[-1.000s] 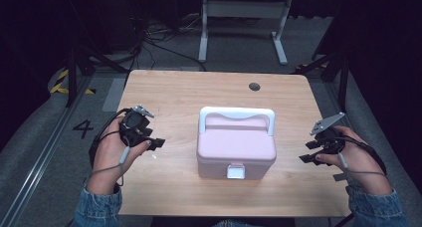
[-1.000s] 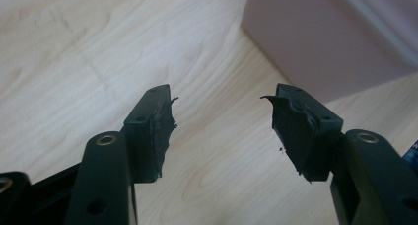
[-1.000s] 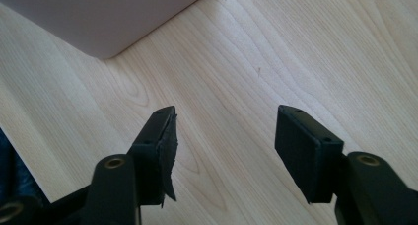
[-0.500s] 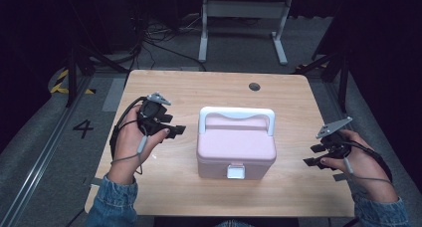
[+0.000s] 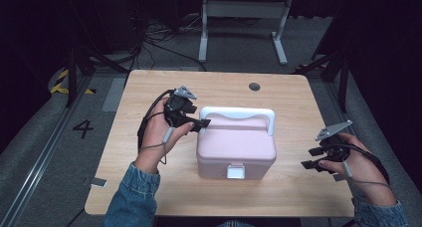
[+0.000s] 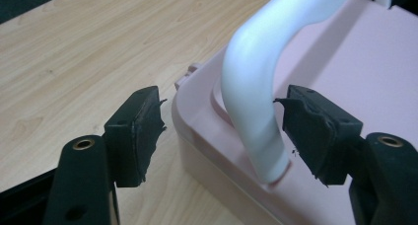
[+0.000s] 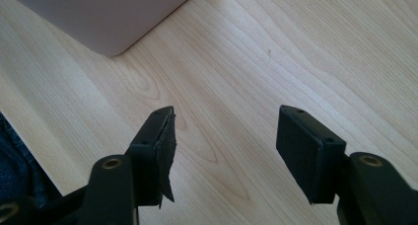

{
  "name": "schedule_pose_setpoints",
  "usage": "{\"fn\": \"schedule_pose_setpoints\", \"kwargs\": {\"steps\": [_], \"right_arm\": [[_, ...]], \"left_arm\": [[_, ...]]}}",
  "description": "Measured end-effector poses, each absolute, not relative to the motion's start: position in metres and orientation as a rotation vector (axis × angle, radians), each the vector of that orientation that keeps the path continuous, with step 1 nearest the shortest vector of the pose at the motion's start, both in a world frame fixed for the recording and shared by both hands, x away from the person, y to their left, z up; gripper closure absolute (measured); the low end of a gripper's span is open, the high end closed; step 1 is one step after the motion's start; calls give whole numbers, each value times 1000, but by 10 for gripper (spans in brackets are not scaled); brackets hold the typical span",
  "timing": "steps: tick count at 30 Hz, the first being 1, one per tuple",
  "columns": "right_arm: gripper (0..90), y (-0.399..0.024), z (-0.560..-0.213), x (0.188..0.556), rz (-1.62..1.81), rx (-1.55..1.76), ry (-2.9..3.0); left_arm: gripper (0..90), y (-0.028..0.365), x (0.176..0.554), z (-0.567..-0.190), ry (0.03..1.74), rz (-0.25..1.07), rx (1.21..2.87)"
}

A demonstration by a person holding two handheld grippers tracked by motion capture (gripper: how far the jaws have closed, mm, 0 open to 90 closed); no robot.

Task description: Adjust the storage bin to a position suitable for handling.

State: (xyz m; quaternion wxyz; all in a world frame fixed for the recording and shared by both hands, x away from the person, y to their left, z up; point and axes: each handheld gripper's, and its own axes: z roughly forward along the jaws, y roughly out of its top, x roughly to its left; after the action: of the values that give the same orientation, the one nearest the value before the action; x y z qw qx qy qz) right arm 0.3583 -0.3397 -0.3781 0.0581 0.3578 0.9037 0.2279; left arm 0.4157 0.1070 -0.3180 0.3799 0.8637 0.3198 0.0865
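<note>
Straddling the near end of the white handle (image 6: 256, 82), the left gripper (image 6: 222, 131) has just been spreading its jaws; the handle's leg stands between the pads, untouched, probably so they can close on it and lift. The right gripper (image 5: 318, 157) hovers released over the table (image 5: 149, 192), well off to the box's side, seemingly waiting. The pink box (image 5: 236, 147) sits just ahead of the left jaws: rounded corners, smooth lid, white front latch (image 5: 235, 171)

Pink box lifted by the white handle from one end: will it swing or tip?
Probably tilts: the left gripper straddles the white handle near its end, off-centre on the pink box. The smooth, rounded handle may slip. It looks like rigid plastic.
</note>
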Motion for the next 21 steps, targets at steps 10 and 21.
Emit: {"fn": "schedule_pose_setpoints", "kwargs": {"steps": [10,21], "right_arm": [[401,-338,-381,360,704,1101,2733],[400,-338,-380,360,733,1106,2719]], "left_arm": [[430,89,419,-318,766,315,2249],[588,83,412,-306,683,382,2261]]}}
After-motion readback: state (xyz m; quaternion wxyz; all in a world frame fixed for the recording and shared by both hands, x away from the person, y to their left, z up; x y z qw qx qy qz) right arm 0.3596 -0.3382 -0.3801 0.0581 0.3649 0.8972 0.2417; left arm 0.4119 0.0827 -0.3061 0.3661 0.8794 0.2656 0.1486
